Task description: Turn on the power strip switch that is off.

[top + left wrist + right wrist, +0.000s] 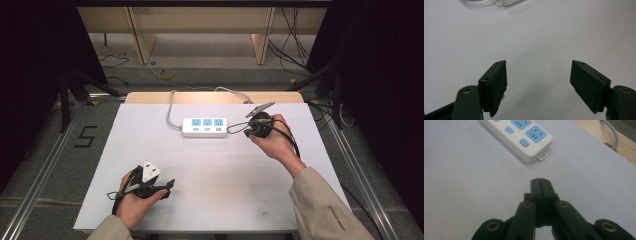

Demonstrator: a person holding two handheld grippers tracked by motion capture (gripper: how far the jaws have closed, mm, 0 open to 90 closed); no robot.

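Right gripper (541, 180) is clamped tight on nothing, tips hovering just off the end of the power strip (520, 138), which sits at about 11 o'clock from them. Left gripper (538, 86) is wide open with nothing between, down near the white table's (225, 180) front edge, strip (205, 127) well away at 1 o'clock.

Your right hand-held gripper (250, 127) sits just right of the power strip (205, 127); your left hand-held gripper (167, 187) lies well nearer you on the bench (215, 175).
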